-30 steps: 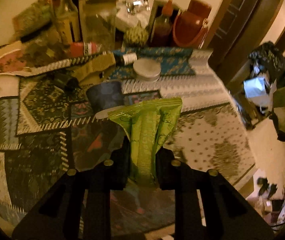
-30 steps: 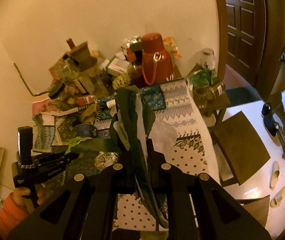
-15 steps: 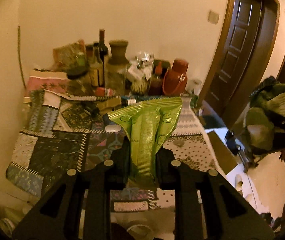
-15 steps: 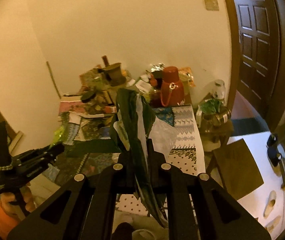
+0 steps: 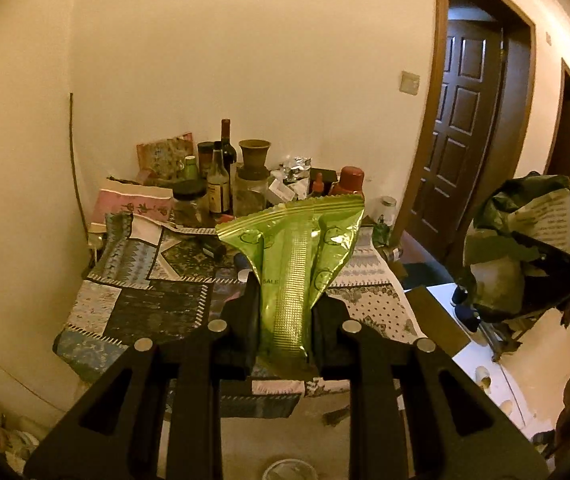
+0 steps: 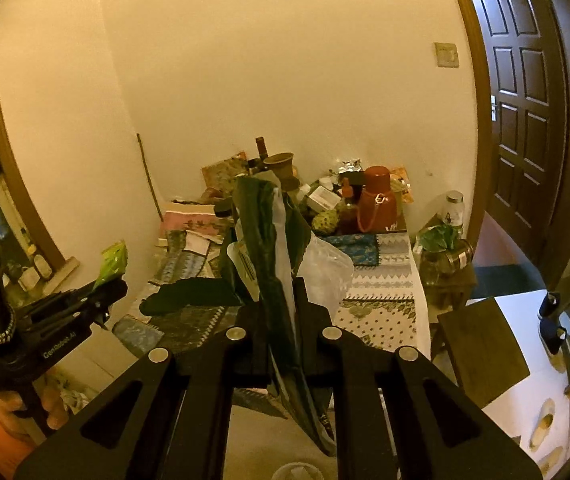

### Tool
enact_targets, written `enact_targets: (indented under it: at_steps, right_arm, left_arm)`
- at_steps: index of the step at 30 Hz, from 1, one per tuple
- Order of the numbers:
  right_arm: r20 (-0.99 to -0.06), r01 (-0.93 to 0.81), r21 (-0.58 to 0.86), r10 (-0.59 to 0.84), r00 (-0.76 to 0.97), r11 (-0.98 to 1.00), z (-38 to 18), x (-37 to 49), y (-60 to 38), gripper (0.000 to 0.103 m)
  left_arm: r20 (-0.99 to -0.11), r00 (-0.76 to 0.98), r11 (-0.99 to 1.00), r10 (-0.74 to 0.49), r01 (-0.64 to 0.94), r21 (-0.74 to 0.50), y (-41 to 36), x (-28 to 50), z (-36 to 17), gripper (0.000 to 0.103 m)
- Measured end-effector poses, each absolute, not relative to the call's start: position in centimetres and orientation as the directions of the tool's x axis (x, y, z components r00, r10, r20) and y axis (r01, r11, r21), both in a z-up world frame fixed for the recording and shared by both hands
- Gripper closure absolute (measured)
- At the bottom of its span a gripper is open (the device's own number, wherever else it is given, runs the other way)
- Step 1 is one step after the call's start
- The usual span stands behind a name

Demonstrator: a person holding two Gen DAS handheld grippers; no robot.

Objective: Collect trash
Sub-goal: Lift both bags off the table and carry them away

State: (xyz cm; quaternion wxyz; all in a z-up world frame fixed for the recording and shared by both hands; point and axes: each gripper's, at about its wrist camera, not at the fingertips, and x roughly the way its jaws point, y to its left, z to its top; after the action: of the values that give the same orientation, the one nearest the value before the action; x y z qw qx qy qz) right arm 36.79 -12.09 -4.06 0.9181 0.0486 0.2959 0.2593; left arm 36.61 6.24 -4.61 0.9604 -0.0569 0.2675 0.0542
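Note:
My left gripper (image 5: 285,304) is shut on a shiny green snack wrapper (image 5: 297,264) and holds it upright in the air, well back from the table. It also shows at the left of the right wrist view (image 6: 113,260). My right gripper (image 6: 281,308) is shut on a bundle of dark green and clear plastic wrappers (image 6: 273,248) that hangs below the fingers. The same bundle shows at the right of the left wrist view (image 5: 525,248).
A table with a patchwork cloth (image 5: 145,300) stands against the wall, its back crowded with bottles, jars and a red flask (image 6: 379,196). A dark door (image 6: 525,92) is at the right. A small side table (image 6: 451,276) and sandals (image 6: 543,424) are on the floor.
Both grippers have pulled back and up from the table, keeping their wrappers. The table now looks smaller and farther away, and more wall and floor show.

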Motion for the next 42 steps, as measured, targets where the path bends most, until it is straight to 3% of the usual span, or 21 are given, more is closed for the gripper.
enact_targets:
  at_steps: [22, 31, 42]
  right_arm:
    - [-0.575, -0.332, 0.256, 0.419, 0.702, 0.908, -5.8, 19.2, -6.7, 0.096]
    - [-0.666, -0.276, 0.254, 0.374, 0.645, 0.927, -8.6, 17.1, -7.3, 0.096]
    - [-0.793, -0.218, 0.270, 0.345, 0.502, 0.938, -17.1, 18.3, -9.5, 0.096]
  left_arm:
    - [-0.544, 0.838, 0.997, -0.038, -0.004, -0.076, 10.7, 15.9, -6.5, 0.082]
    - [-0.617, 0.783, 0.995, -0.078, 0.026, -0.093, 9.4, 14.1, -9.4, 0.082]
    - [-0.748, 0.655, 0.991, -0.110, 0.018, -0.130, 6.5, 17.2, -16.9, 0.082]
